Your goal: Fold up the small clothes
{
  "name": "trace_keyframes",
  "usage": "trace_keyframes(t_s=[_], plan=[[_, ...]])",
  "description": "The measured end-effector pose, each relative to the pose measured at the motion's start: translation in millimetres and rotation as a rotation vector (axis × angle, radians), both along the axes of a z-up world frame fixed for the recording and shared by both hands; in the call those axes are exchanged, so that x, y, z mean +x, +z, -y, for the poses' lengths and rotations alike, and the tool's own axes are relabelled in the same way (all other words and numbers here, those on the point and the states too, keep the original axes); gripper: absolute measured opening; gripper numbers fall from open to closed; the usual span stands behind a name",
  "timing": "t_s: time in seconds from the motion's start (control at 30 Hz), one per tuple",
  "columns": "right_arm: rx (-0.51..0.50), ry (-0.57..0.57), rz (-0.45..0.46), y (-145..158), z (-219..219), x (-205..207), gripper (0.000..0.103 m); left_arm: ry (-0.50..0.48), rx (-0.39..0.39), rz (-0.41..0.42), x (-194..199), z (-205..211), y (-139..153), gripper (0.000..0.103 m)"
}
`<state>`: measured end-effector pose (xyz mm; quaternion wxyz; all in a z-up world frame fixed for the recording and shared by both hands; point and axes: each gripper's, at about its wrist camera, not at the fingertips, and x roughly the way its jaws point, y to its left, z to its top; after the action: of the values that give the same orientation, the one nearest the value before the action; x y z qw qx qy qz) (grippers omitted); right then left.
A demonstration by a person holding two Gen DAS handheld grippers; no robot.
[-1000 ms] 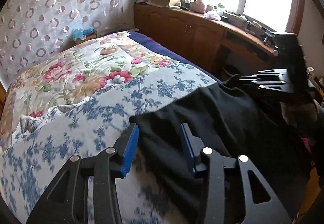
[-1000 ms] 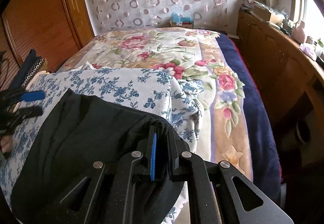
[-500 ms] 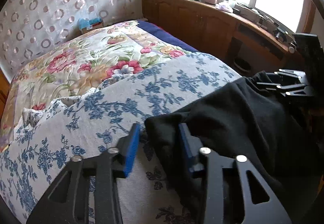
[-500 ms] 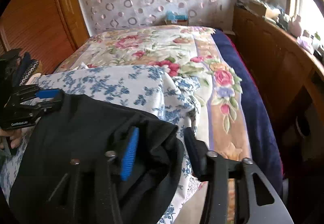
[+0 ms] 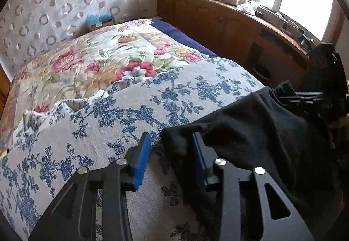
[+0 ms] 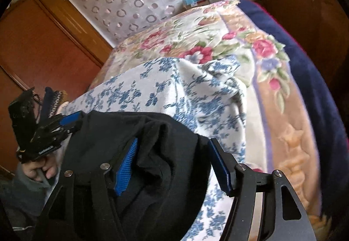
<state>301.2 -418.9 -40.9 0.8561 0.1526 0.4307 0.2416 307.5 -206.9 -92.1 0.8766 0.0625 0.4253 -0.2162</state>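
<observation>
A black garment lies on the blue-flowered white cloth at the near end of the bed. My left gripper is open, its blue pads straddling the garment's left corner. In the right wrist view the garment is bunched between the jaws of my right gripper, which is open wide. The left gripper shows at the garment's far left edge there. The right gripper shows at the garment's far edge in the left wrist view.
A floral quilt covers the rest of the bed, with a dark blue blanket along its right side. A wooden cabinet with clutter runs under the window. Wooden wardrobe doors stand at the left. A tissue box sits at the headboard.
My right gripper has opened and let go of the black garment, and it has tilted. My left gripper stayed open at the garment's corner.
</observation>
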Motion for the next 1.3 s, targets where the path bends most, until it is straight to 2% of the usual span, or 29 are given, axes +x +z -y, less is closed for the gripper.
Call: trace_keyframes(t_s=[0.1, 0.13, 0.17, 0.27, 0.33, 0.37, 0.6, 0.87, 1.13, 1.3], plan=[[0.017, 0.018, 0.004, 1.2, 3.3, -1.7, 0.053, -0.011, 0.007, 0.003, 1.1, 1.1, -0.2, 0.040], [0.017, 0.026, 0.010, 2.4, 2.7, -2.9, 0.044, -0.021, 0.000, 0.001, 1.1, 1.6, -0.3, 0.032], [0.021, 0.038, 0.017, 3.8, 0.7, -4.3, 0.032, -0.033, -0.015, -0.009, 0.8, 2.8, -0.2, 0.025], [-0.043, 0.040, 0.047, 9.2, -6.2, -9.8, 0.023, -0.049, -0.019, -0.007, -1.6, 5.4, 1.5, 0.009], [-0.086, 0.020, 0.070, 13.3, -7.0, -13.2, 0.011, -0.051, -0.017, 0.009, -5.5, 7.3, 5.1, 0.007], [-0.099, 0.016, 0.075, 15.1, -7.5, -14.8, 0.009, -0.055, -0.027, 0.021, -8.7, 7.5, 9.2, 0.006], [-0.193, -0.016, 0.209, 43.2, -21.4, -49.5, 0.008, -0.073, -0.104, 0.130, -40.0, 0.4, 52.8, 0.006], [-0.232, -0.014, 0.392, 92.9, -38.1, -112.0, 0.007, -0.068, -0.224, 0.271, -92.5, -21.7, 116.2, 0.006], [-0.233, 0.000, 0.614, 161.7, -58.6, -201.9, 0.007, -0.062, -0.315, 0.465, -161.8, -58.9, 193.2, 0.005], [-0.222, 0.004, 0.740, 193.1, -73.4, -261.8, 0.007, -0.041, -0.331, 0.587, -210.1, -88.1, 230.0, 0.005]])
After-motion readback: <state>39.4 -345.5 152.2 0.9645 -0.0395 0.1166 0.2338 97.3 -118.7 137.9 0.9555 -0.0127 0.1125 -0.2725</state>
